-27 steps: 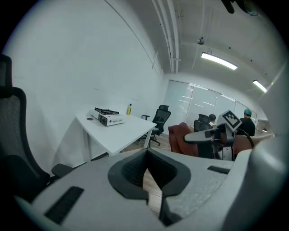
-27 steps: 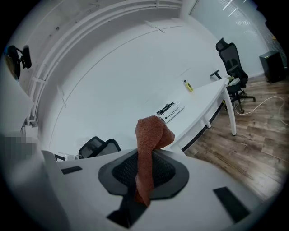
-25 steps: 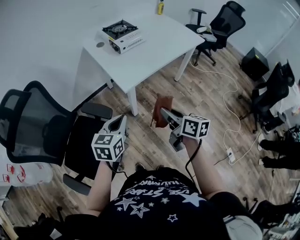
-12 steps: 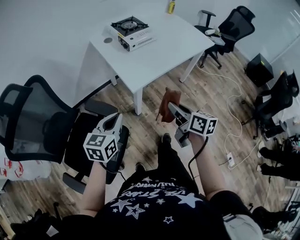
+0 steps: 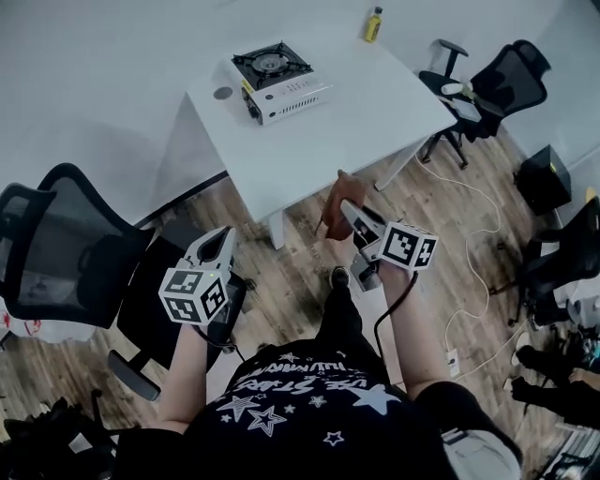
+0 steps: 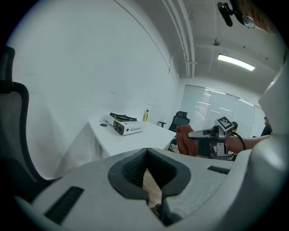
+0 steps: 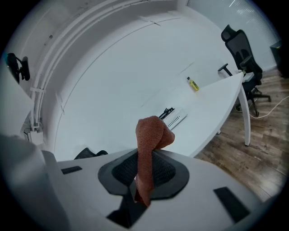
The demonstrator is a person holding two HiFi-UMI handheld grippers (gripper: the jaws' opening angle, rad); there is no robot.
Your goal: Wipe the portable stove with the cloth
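Portable stove (image 5: 279, 77), a white box-shaped metal unit with a black burner grate, stands near the far left corner of the white rectangular desk (image 5: 375, 103), well apart from both claws. Rust-brown woven cloth (image 7: 146, 149) is pinched upright in the right claw (image 5: 349, 210), which is clenched on it; the free end flops over above the jaws and a short tail hangs below. That claw hovers in the air just off the near edge of the desk, over the wood-plank floor (image 5: 300, 272). Left claw (image 5: 223, 238) is pressed closed with nothing in it, held low on the person's left beside a black mesh office chair (image 5: 66, 244). Step in hand, as judged: carrying the cloth toward the stove; no wiping has begun. The next move calls for a long reach across the desk, then bringing the cloth's loose end flat onto the stove top or casing. The empty claw may be needed to steady the light stove against sliding. Containers: one small yellow bottle (image 5: 373, 24) stands at the far edge of the desk; its contents cannot be told. The burner grate carries no pot or pan.
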